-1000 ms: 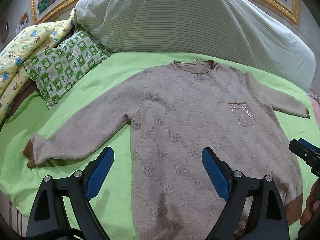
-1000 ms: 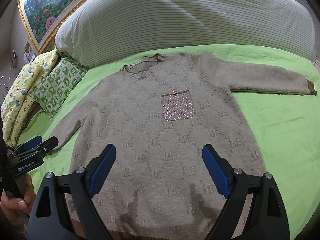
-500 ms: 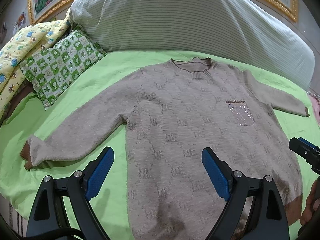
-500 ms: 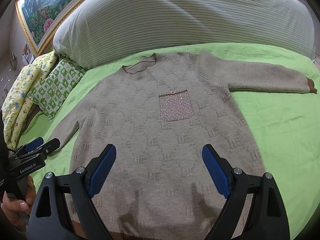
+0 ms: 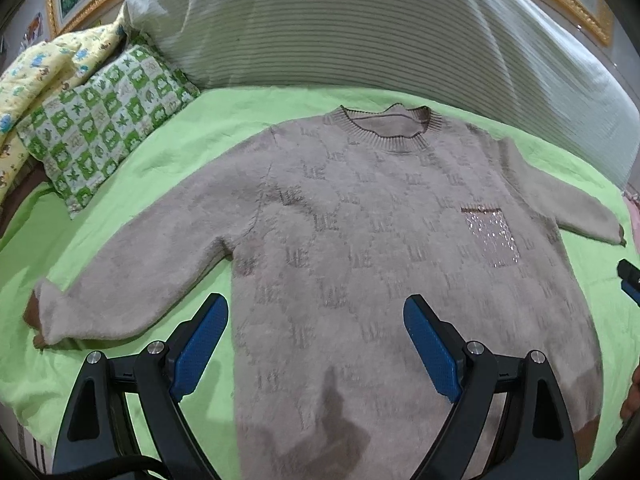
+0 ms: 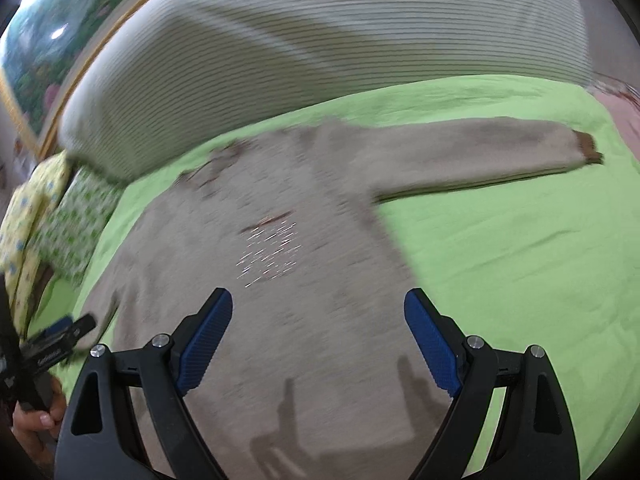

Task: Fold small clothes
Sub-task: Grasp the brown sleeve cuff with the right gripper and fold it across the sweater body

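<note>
1. Both claws, left gripper [image 5: 316, 344] and right gripper [image 6: 318, 340], hang spread wide, empty.
2. Beneath them, the beige knitted sweater [image 5: 380, 248] lies flat, unfolded.
3. We judge: pinch each outstretched cuff [image 6: 586, 150], fold sleeves inward squarely.

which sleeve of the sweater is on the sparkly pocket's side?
The sleeve of the beige knit sweater stretched toward the right tool; the sequined chest pocket sits beside it. The other sleeve lies opposite.
</note>
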Tool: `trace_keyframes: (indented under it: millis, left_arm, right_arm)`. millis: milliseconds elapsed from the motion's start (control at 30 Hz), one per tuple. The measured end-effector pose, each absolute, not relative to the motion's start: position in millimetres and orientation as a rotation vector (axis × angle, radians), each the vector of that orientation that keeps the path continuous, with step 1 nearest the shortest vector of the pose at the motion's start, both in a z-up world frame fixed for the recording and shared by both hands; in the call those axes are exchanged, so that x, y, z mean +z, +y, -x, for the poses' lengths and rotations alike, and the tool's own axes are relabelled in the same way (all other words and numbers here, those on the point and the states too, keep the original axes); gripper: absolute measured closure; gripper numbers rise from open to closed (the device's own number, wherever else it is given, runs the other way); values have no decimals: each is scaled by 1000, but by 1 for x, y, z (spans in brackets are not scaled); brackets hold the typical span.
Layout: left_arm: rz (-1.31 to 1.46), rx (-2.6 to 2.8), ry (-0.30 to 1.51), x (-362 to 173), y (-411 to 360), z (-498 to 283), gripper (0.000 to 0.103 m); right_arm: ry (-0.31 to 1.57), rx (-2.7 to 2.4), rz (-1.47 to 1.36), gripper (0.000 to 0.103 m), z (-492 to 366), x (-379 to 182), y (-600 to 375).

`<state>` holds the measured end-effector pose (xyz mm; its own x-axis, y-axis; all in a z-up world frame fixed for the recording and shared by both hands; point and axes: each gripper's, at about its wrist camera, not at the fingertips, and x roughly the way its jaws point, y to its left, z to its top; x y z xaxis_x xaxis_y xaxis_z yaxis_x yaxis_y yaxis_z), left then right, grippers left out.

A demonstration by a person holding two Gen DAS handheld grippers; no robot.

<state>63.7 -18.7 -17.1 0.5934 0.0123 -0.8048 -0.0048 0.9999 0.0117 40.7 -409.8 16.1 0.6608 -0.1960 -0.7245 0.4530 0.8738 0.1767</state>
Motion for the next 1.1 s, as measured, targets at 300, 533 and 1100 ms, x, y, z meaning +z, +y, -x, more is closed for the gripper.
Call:
trace_keyframes:
  millis: [300,533,1100]
  left_arm:
    - [1,48,953,-30,-34,-134,13]
    - [-22,100,983,-45,-55,-180,13]
    - [92,128,1088,-81,-28,-197,13]
  right_arm:
    - [652,-695,-607,15,-20,24,-580]
    - [585,-821,-769,28,-13,13,-685]
    - [393,-206,-554,95,-121,121,-545]
